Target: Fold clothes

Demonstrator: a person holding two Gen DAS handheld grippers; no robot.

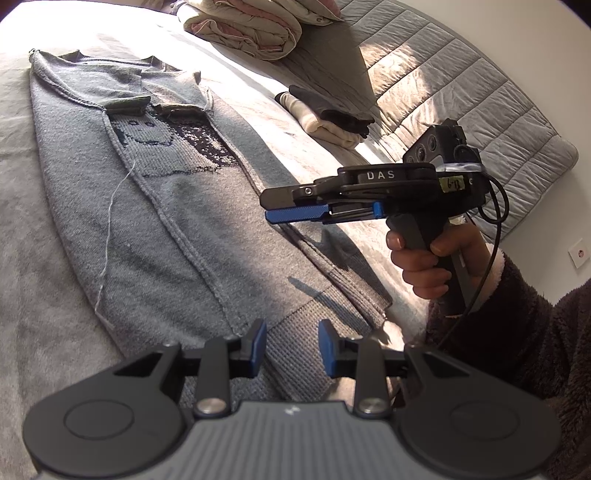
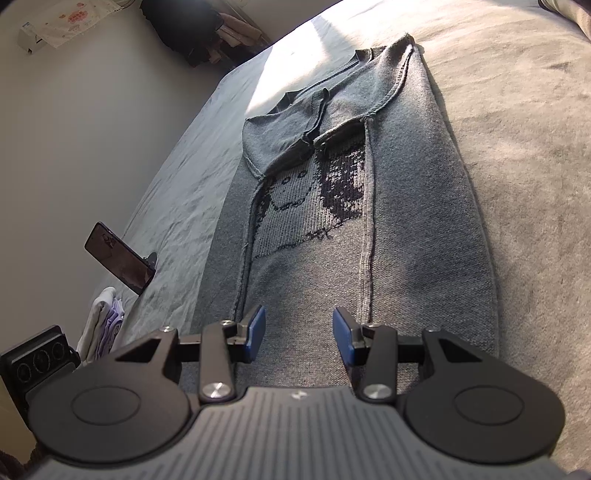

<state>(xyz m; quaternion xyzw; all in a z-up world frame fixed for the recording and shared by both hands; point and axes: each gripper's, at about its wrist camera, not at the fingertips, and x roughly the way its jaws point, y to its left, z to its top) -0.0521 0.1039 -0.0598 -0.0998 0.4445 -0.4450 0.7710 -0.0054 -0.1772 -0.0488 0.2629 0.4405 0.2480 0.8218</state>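
A grey knit sweater [image 1: 177, 206] with a dark knitted face lies flat on the bed, both sides and sleeves folded in over the middle. My left gripper [image 1: 291, 349] is open just above the sweater's ribbed hem [image 1: 295, 332], holding nothing. My right gripper [image 1: 267, 206], held by a hand, hovers over the sweater's right folded edge. In the right wrist view the right gripper [image 2: 299, 339] is open over the lower part of the sweater [image 2: 406, 221], with fabric only beneath its blue pads [image 2: 256, 332].
The bed cover [image 1: 44, 229] is beige-grey. A small stack of folded clothes [image 1: 328, 118] and a folded duvet [image 1: 251, 29] lie farther up the bed beside a quilted grey pad [image 1: 461, 92]. A phone on a stand [image 2: 118, 262] sits near the bed's left edge.
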